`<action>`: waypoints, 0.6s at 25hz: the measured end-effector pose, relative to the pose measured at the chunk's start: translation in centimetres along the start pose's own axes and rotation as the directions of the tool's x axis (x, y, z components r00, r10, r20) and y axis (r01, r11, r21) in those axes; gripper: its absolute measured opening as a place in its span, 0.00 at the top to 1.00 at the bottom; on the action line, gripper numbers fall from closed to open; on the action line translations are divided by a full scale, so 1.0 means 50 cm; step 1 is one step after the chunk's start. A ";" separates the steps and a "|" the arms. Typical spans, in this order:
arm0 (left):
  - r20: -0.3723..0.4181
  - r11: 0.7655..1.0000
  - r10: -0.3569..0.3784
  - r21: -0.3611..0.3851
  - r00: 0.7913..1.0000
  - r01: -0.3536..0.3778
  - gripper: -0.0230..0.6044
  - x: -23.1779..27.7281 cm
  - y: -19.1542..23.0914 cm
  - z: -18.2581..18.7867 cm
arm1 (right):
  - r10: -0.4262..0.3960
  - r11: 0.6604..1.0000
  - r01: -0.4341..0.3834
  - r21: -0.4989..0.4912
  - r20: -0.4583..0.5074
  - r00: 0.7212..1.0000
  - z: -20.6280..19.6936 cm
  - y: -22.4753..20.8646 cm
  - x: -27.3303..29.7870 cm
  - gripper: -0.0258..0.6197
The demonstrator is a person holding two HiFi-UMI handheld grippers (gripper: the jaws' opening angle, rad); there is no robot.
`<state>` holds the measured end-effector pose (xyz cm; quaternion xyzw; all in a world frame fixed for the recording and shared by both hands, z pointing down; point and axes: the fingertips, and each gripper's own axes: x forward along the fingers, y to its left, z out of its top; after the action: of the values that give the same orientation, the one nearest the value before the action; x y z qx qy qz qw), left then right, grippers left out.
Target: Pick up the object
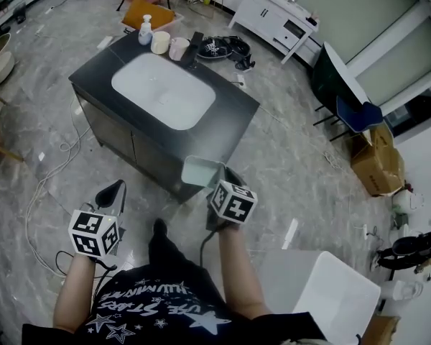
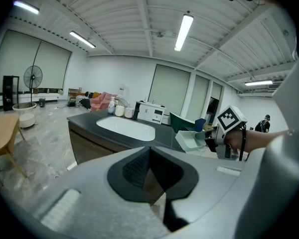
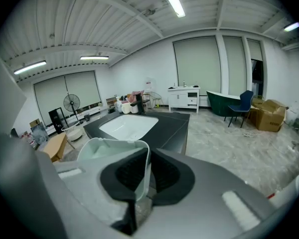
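Note:
A pale green square tub (image 1: pixel 200 171) hangs in the air just off the near corner of the dark counter (image 1: pixel 233 124). My right gripper (image 1: pixel 220 176) is shut on one wall of the tub (image 3: pixel 109 152), with one pad inside and one outside. In the right gripper view the thin wall stands between the two dark pads (image 3: pixel 162 176). My left gripper (image 1: pixel 115 190) is lower and to the left, over the floor, shut with nothing in it. In the left gripper view its jaws (image 2: pixel 150 172) meet, and the tub (image 2: pixel 192 140) shows to the right.
The counter holds a white sink basin (image 1: pixel 163 90), with two cups (image 1: pixel 169 45) and a soap bottle (image 1: pixel 145 29) at its far end. A white cabinet (image 1: pixel 276 16), a blue chair (image 1: pixel 359 113) and cardboard boxes (image 1: pixel 377 160) stand further off. Cables (image 1: pixel 54 175) lie on the floor at the left.

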<state>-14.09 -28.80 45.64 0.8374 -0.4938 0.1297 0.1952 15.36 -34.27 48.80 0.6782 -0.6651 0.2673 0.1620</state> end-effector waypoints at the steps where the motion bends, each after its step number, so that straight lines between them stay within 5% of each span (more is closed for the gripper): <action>1: 0.007 1.000 0.006 -0.005 1.000 -0.006 0.95 -0.018 0.002 -0.004 | 0.009 1.000 -0.009 -0.007 0.003 1.000 -0.007 0.014 -0.011 0.93; 15: 0.067 0.994 0.096 -0.058 0.993 -0.093 0.95 -0.290 -0.007 -0.121 | 0.103 0.991 -0.099 -0.090 0.040 0.994 -0.128 0.140 -0.196 0.93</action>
<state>-20.84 -14.64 45.01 0.8115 -0.5427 0.0959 0.1941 7.77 -23.01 47.35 0.6418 -0.7131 0.2305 0.1629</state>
